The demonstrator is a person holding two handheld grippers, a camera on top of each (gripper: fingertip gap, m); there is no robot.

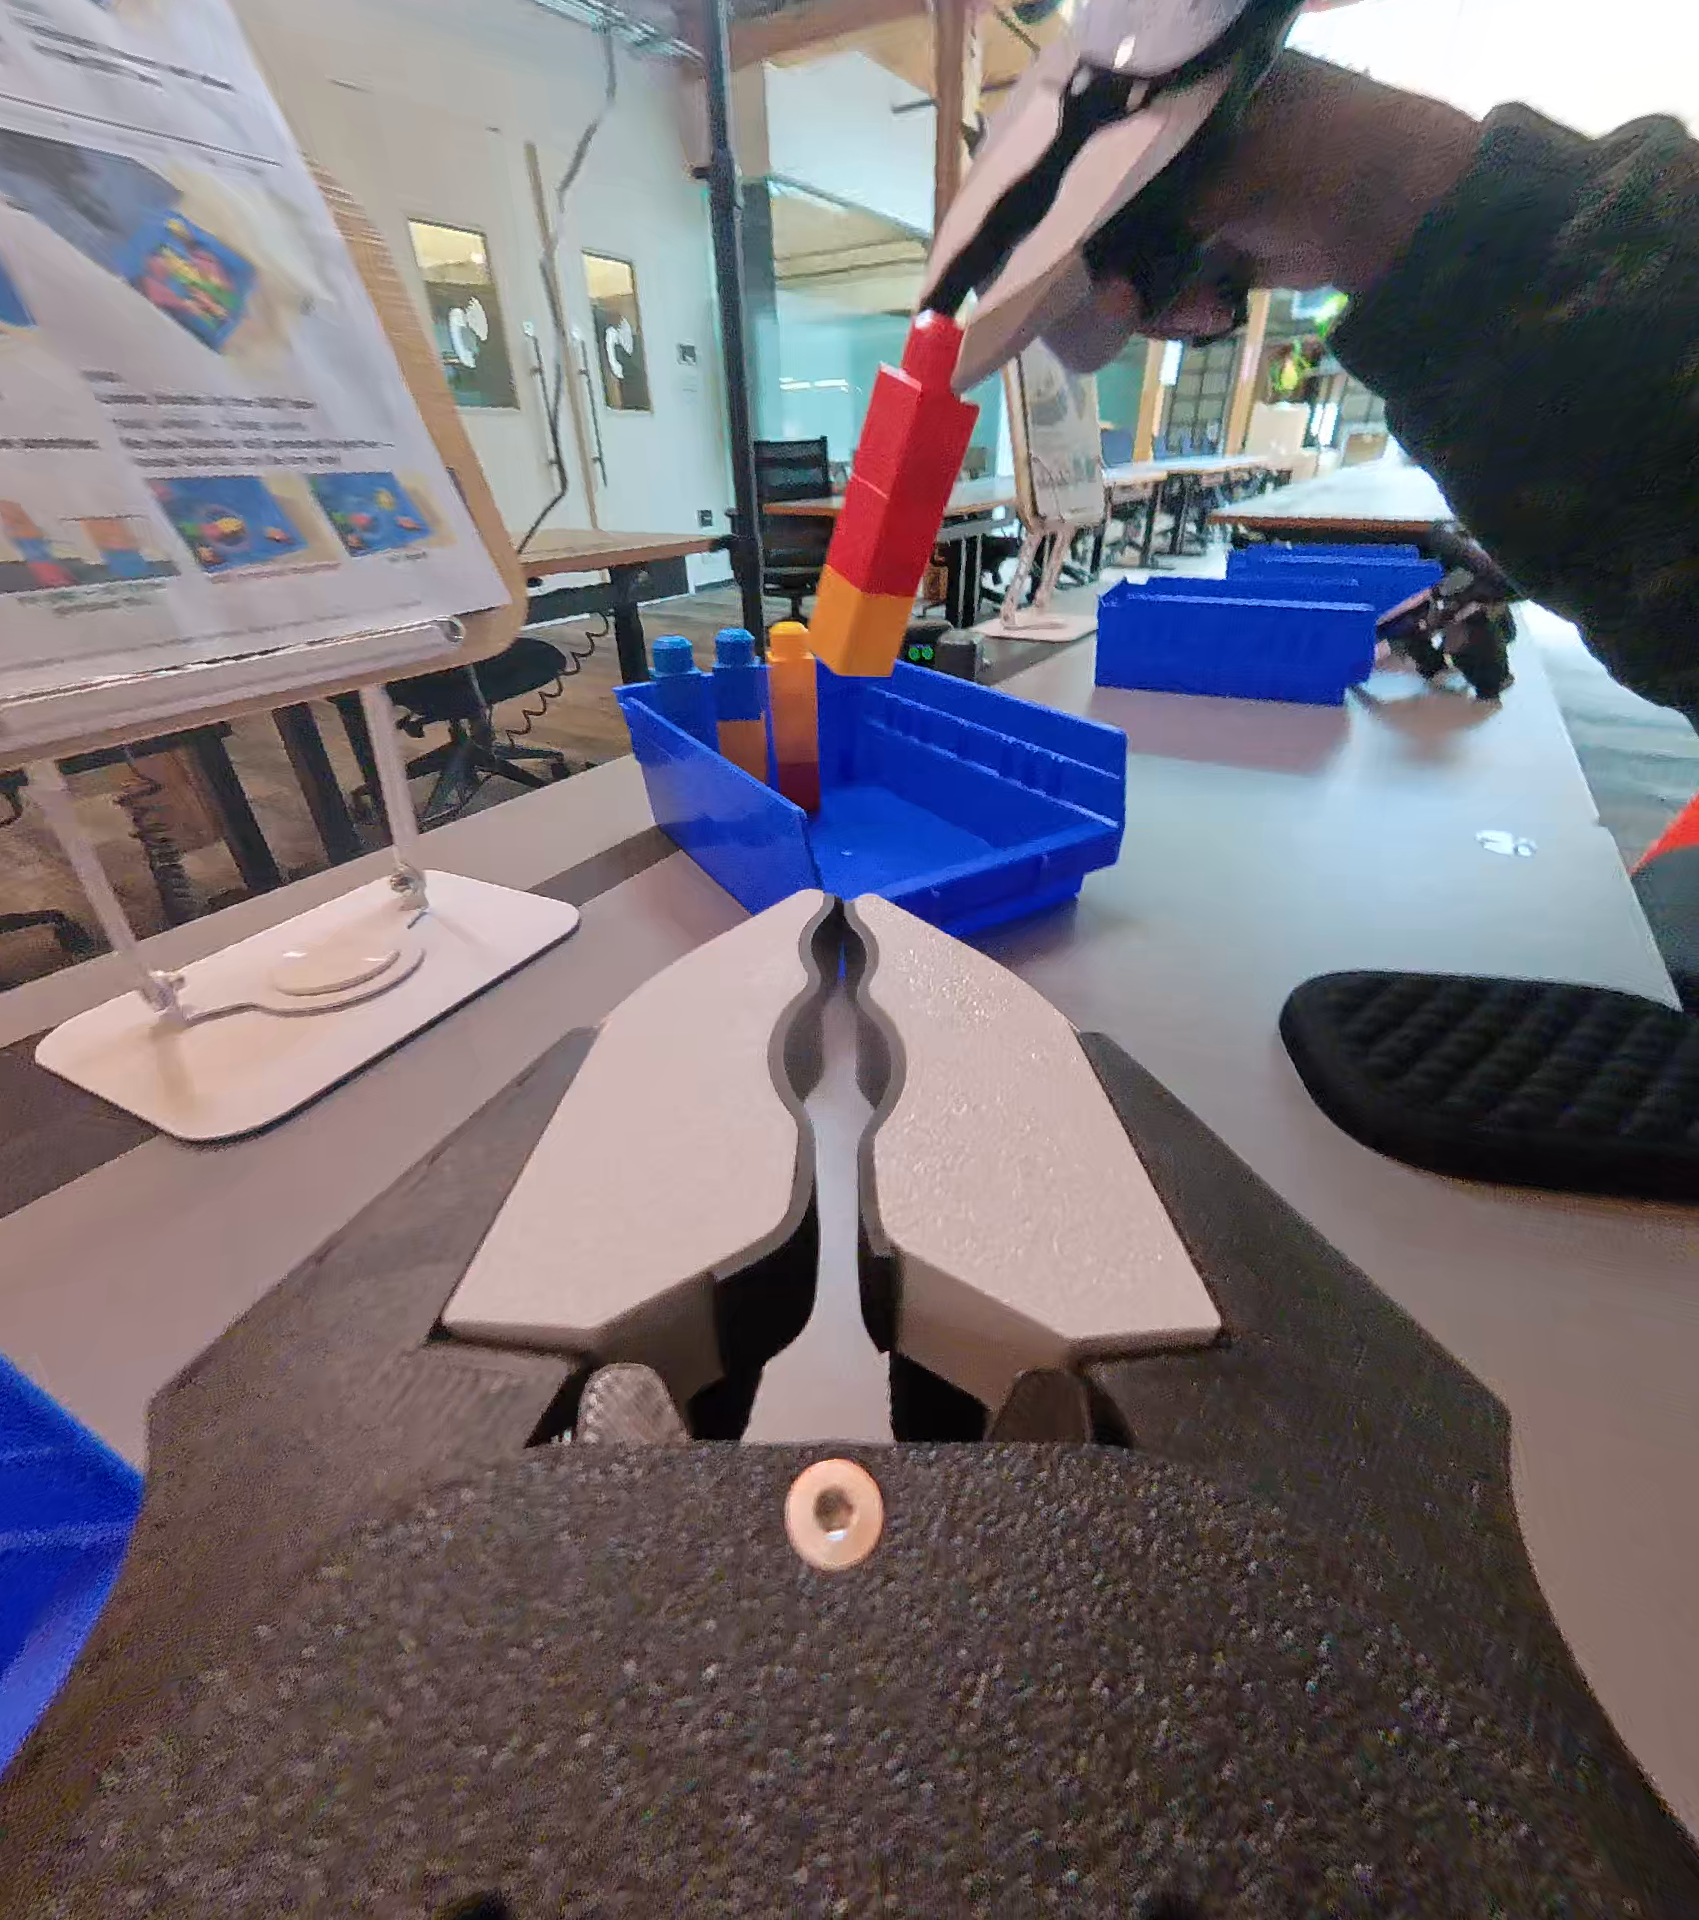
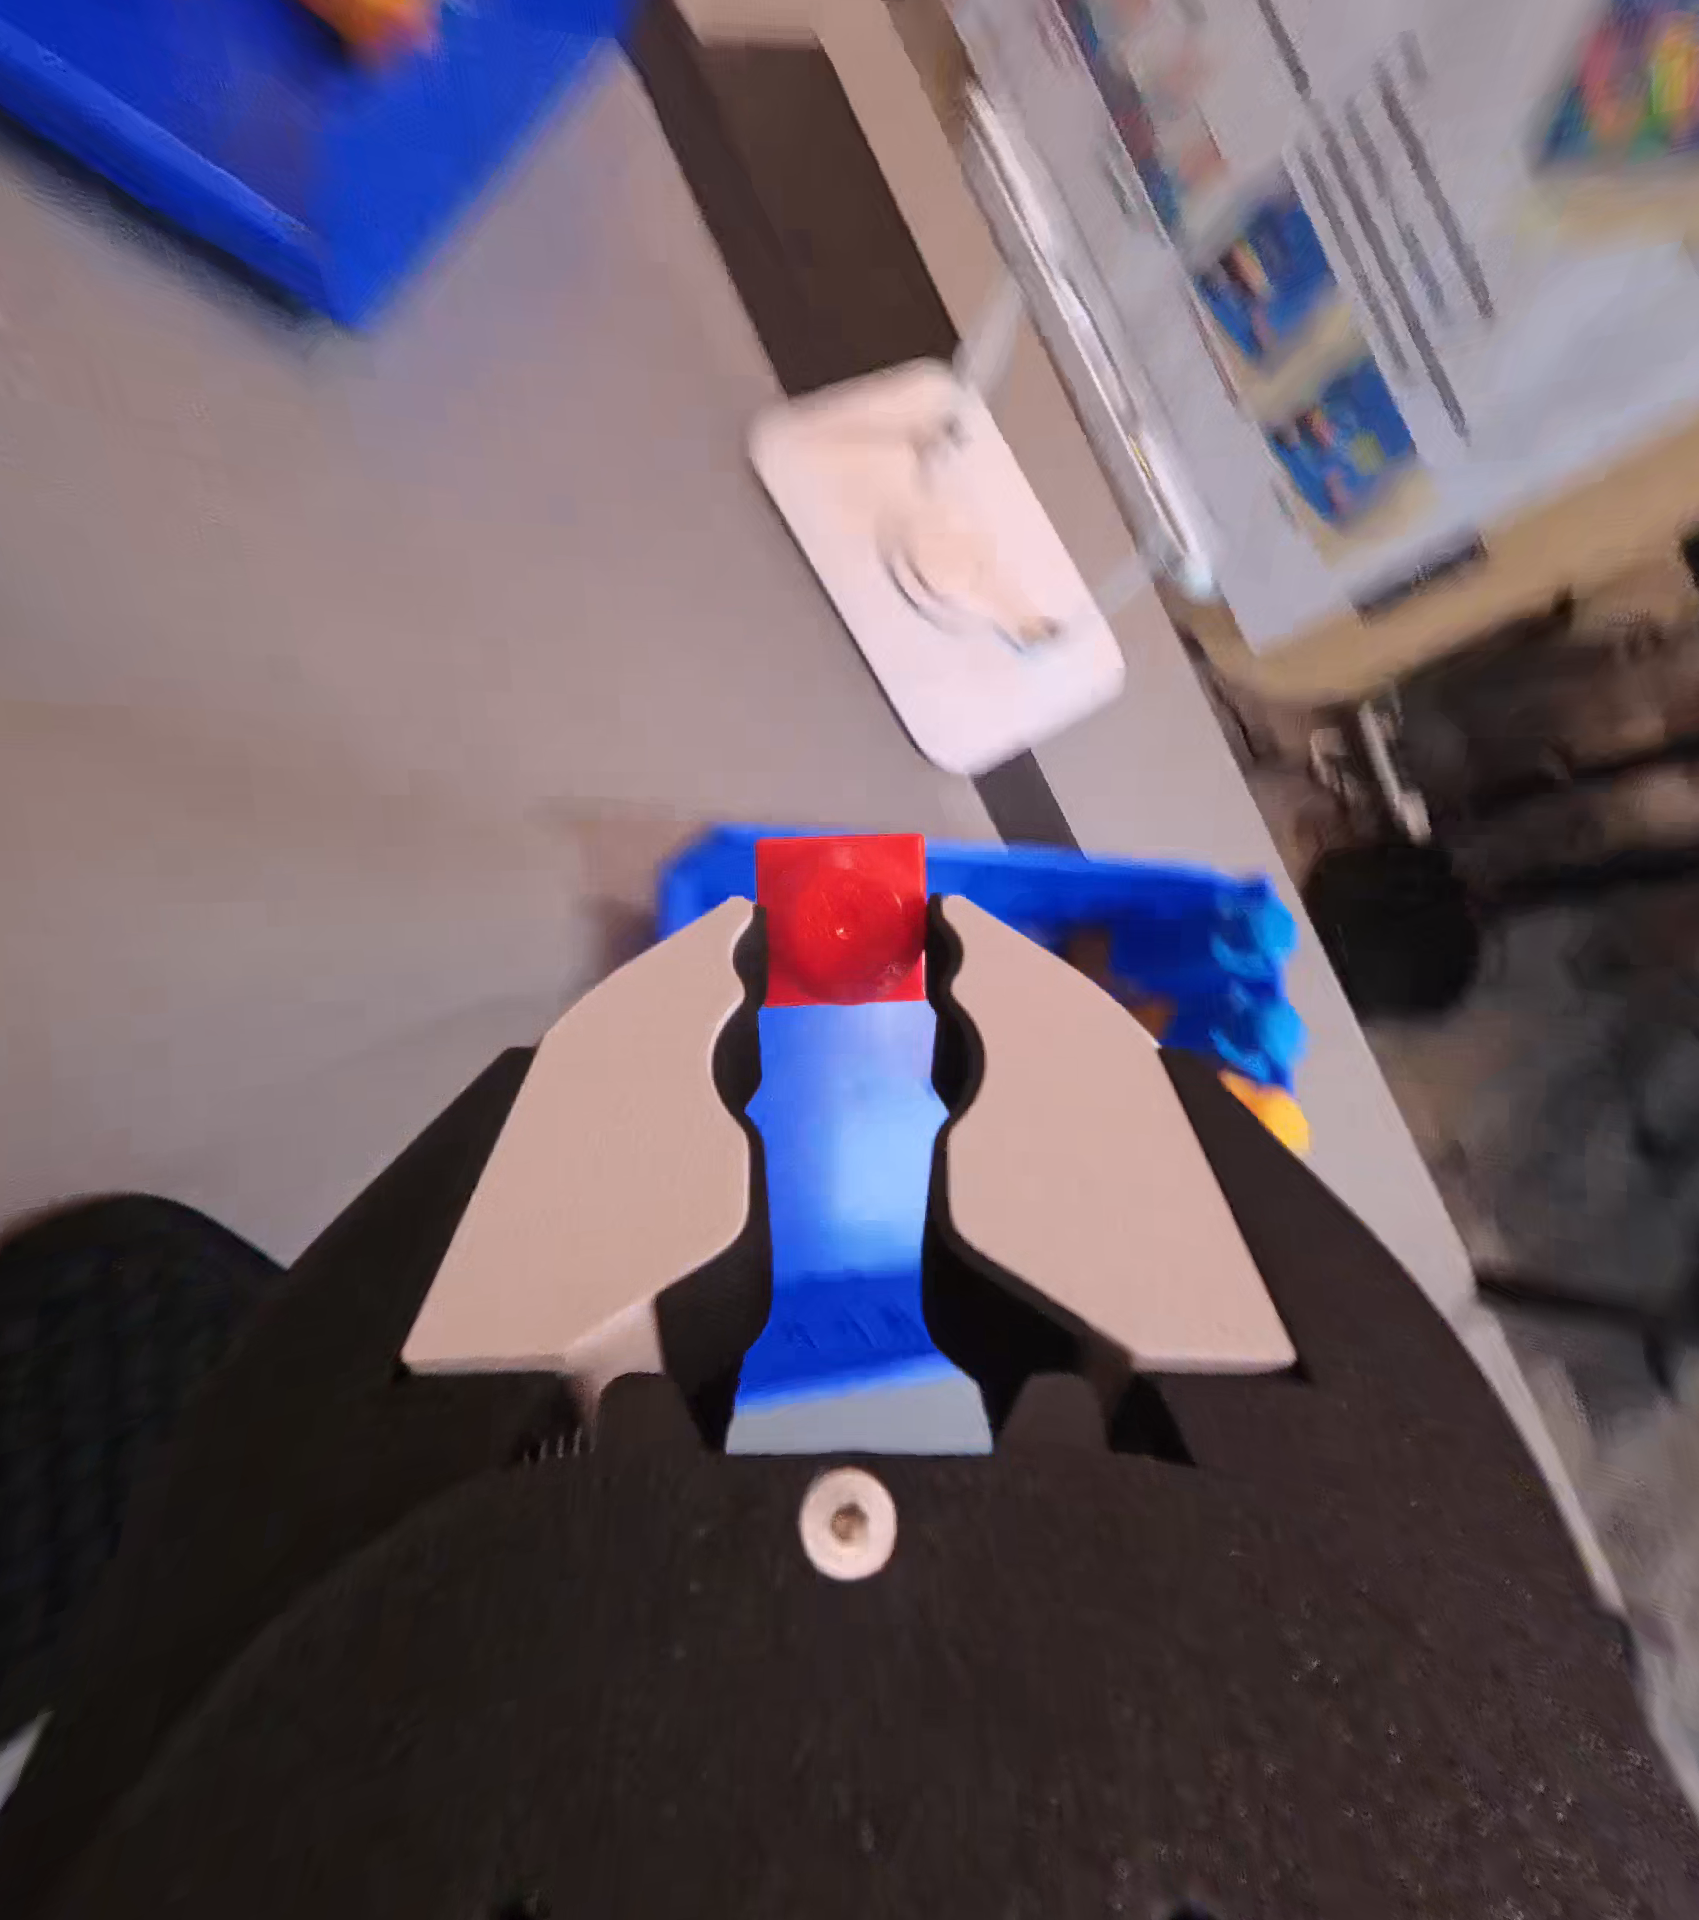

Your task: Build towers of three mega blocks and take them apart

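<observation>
Left gripper (image 1: pixel 837 914) near, closed narrow, empty, low over surface (image 1: pixel 1292 935). Beyond: right gripper (image 2: pixel 840 940) pinching red top of tilted three-block tower (image 1: pixel 892 520) above blue bin (image 1: pixel 938 831). Risk: tilt plus high grip could pop joints, or knock standing towers (image 1: pixel 772 717) at bin's far-left corner.

Left wrist view staying sharp, bright, evenly lit; daylight blowing out at top right corner. Soft shadows lying under blue bin (image 1: pixel 980 831) and white stand base (image 1: pixel 305 997) on grey table (image 1: pixel 1292 935). Wide-angle lens bending table edge and instruction sheet (image 1: pixel 149 312) near frame borders. Right wrist view smearing heavily with motion blur: instruction sheet (image 2: pixel 1396 291), stand base (image 2: pixel 938 561), far blue bin (image 2: pixel 253 156) all streaking. Only right gripper (image 2: pixel 842 925) and red block (image 2: pixel 842 920) between fingertips staying crisp. Bin floor glaring pale blue between fingers.
</observation>
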